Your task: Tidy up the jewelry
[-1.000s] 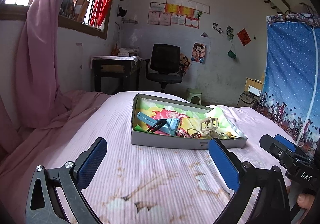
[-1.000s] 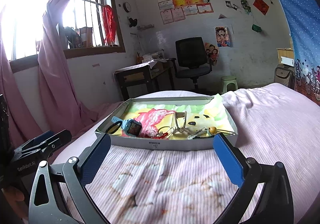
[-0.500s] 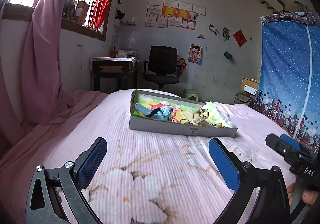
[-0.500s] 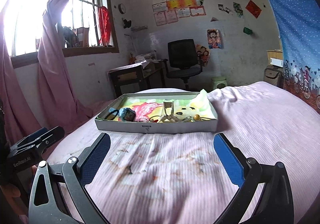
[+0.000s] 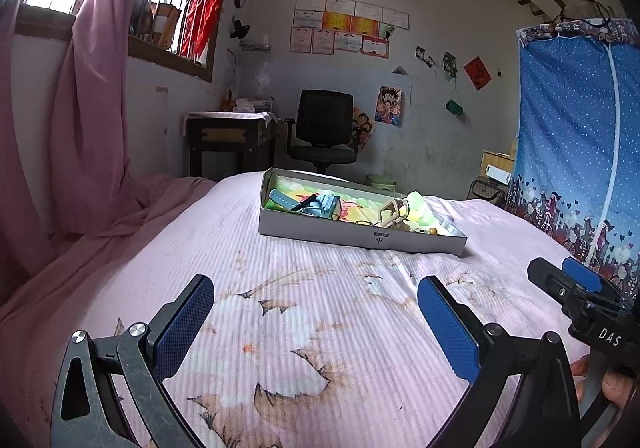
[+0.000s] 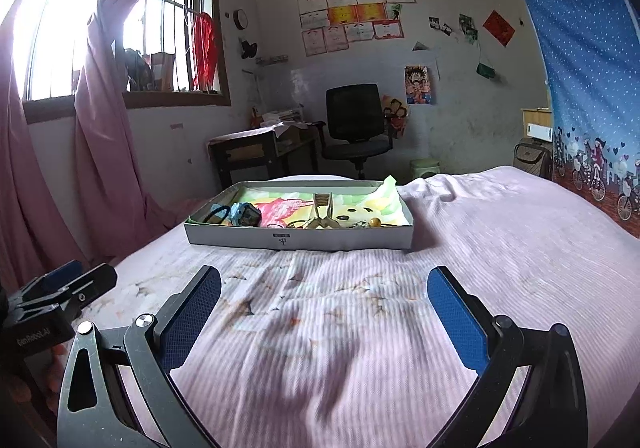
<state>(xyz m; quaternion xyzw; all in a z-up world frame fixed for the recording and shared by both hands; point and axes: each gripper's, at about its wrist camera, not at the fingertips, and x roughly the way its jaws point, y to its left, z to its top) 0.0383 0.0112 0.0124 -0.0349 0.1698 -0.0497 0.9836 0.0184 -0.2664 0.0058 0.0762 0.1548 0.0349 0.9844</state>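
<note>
Box (image 6: 300, 238) on bed (image 6: 480, 256); watch (image 6: 245, 214) in box, left end; chair (image 6: 356, 128) behind.

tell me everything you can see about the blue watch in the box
The blue watch is a chunky digital one with a light blue case, dark rectangular face and light blue strap, plastic by the look of it. It lies in the left end of the shallow grey box, on the colourful cartoon paper lining, beside a dark loop. Neither gripper touches it.

Left gripper (image 5: 316, 296): jaws spread wide, nothing between, held low and level. Right gripper (image 6: 324, 288): likewise spread wide, nothing held, level, just beside the left.
</note>
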